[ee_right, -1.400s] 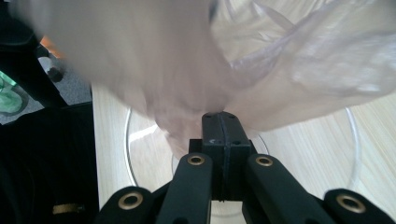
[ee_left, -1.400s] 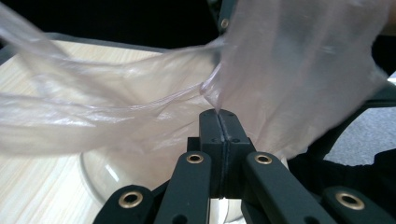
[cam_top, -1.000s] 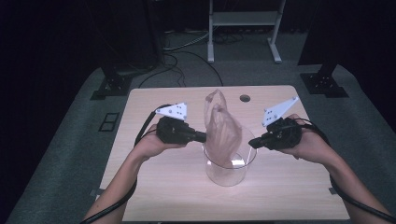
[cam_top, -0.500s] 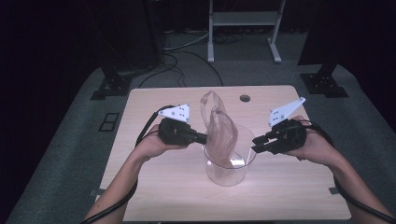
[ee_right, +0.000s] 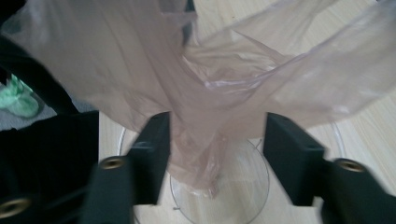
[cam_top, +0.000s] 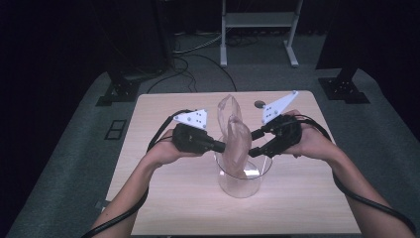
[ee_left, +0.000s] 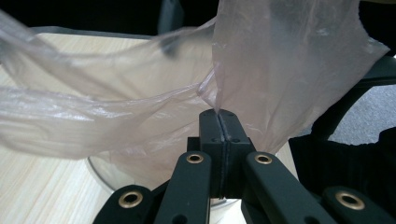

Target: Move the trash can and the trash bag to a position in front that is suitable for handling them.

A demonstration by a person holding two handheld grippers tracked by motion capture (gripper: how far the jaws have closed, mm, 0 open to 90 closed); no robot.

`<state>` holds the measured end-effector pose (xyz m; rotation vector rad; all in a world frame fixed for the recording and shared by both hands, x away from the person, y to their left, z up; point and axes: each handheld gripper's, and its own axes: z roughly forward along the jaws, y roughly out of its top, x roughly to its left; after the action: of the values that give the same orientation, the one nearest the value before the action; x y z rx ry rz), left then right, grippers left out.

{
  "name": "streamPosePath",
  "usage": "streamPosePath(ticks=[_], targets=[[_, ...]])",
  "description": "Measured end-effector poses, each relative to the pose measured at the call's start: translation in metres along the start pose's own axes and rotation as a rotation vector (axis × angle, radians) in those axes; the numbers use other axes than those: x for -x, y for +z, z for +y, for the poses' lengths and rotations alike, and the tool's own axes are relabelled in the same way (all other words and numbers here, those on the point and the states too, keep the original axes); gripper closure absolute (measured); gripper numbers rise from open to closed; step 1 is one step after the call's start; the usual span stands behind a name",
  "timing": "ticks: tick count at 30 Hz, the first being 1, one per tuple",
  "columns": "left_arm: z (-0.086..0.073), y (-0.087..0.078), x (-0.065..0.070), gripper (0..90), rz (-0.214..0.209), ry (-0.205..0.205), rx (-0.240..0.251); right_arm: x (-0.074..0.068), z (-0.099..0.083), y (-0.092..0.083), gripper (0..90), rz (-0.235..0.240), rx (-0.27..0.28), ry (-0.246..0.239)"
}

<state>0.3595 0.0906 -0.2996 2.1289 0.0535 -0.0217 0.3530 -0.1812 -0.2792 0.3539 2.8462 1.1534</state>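
Observation:
A thin, translucent pinkish plastic bag (cam_top: 235, 134) stands up out of a clear round container (cam_top: 240, 181) on the wooden table (cam_top: 163, 208). My left gripper (cam_top: 223, 146) comes in from the left, shut on a fold of the bag; in the left gripper view its jaws (ee_left: 219, 114) pinch the film (ee_left: 280, 60) above the container rim (ee_left: 100, 170). My right gripper (cam_top: 253, 144) faces it from the right. Its jaws have just been opening, and in the right gripper view they (ee_right: 217, 126) stand wide apart, with the bag (ee_right: 140, 60) hanging loosely between them over the container (ee_right: 261, 186).
A small dark round spot (cam_top: 259, 104) lies on the table behind the bag. Black stand bases (cam_top: 119, 91) (cam_top: 344, 89) and a pale metal frame (cam_top: 257, 29) stand on the grey floor beyond the far edge. Something green (ee_right: 18, 100) lies on the floor.
The right gripper's jaws, shut on the bag a second ago, have spread apart and let it go. That hand has shifted slightly toward the bag. The left gripper has kept still.

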Motion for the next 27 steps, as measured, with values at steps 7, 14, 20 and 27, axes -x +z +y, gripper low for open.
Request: streamPosePath(ticks=[7,14,20,27], targets=[[0.005,0.004,0.002,89.8,0.001,-0.006,-0.022,-0.011,0.009,0.010,89.1,-0.015,-0.068,-0.022],[-0.001,-0.019,0.003,89.9,0.051,-0.039,-0.016,-0.014,-0.008,-0.012,90.0,-0.052,-0.113,0.009],[-0.010,-0.019,0.009,89.9,0.056,-0.050,-0.031,-0.018,-0.028,-0.032,90.0,-0.090,-0.146,0.041],[-0.028,-0.008,0.026,89.9,0.028,-0.060,-0.066,-0.030,-0.054,-0.032,90.0,-0.105,-0.238,0.058]])
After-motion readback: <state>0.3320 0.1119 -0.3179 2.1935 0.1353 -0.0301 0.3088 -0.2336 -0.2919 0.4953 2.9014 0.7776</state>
